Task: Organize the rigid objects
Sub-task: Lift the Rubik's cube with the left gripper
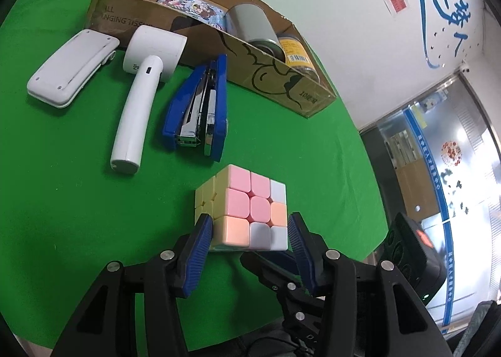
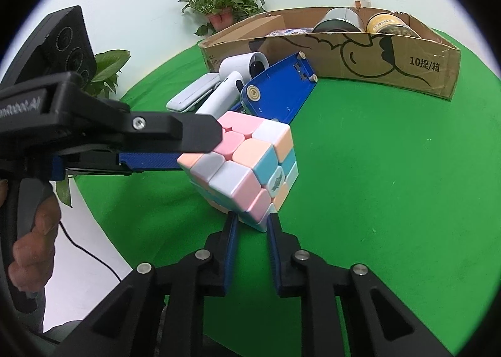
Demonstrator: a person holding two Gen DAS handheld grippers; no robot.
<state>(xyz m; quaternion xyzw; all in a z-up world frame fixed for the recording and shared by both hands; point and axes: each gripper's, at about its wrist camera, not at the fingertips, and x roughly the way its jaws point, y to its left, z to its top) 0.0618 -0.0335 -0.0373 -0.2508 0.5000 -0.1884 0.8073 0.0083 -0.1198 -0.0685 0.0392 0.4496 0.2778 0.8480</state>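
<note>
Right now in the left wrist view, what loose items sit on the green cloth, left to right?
White case → white handheld fan → blue stapler → pastel cube, which sits between the left gripper fingers.

Box (image 2: 422,53) side reads "10提/箱", "ANGING TISS".

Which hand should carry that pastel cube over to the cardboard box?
Left. The left gripper already has its pads on both sides of the cube, while the right gripper only sits near a lower corner. The box lies ahead.
</note>
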